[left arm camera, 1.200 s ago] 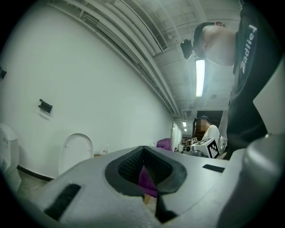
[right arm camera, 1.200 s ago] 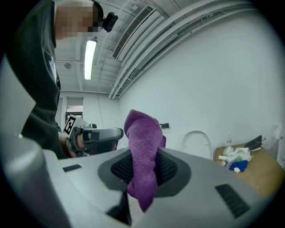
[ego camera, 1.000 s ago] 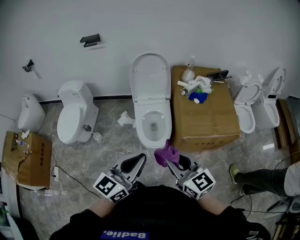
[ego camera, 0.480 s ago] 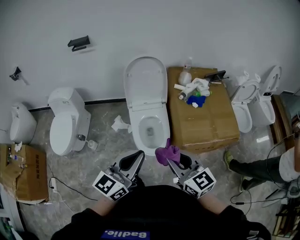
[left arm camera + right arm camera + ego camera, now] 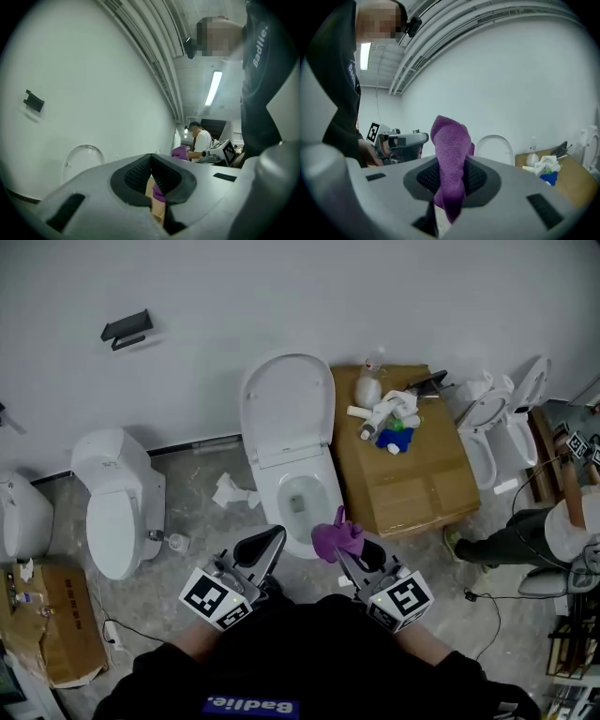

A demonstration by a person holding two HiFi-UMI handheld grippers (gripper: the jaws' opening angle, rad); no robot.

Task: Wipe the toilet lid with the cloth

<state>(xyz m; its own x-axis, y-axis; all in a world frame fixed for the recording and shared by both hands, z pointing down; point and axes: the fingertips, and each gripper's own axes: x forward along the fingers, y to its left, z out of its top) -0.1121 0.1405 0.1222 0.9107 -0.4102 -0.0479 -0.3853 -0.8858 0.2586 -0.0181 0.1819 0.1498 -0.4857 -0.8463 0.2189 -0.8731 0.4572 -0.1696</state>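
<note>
A white toilet stands against the wall with its lid (image 5: 287,407) raised above the open bowl (image 5: 302,495). The lid also shows in the left gripper view (image 5: 82,161) and the right gripper view (image 5: 497,148). My right gripper (image 5: 341,551) (image 5: 449,182) is shut on a purple cloth (image 5: 336,537) (image 5: 450,154), which sticks up out of the jaws just in front of the bowl's near rim. My left gripper (image 5: 271,540) (image 5: 153,181) is shut and holds nothing; it hovers beside the right one, left of the bowl's front.
A cardboard box (image 5: 412,474) stands right of the toilet, with bottles and rags (image 5: 386,416) on top. Another toilet (image 5: 111,507) is at the left, more (image 5: 492,423) at the right. Crumpled paper (image 5: 228,491) lies on the floor. A person's leg (image 5: 511,540) is at the right.
The scene has slid leftward and the left-hand toilets and box have moved toward the edge. Both grippers have travelled along with the person, jaws unchanged, the cloth still held.
</note>
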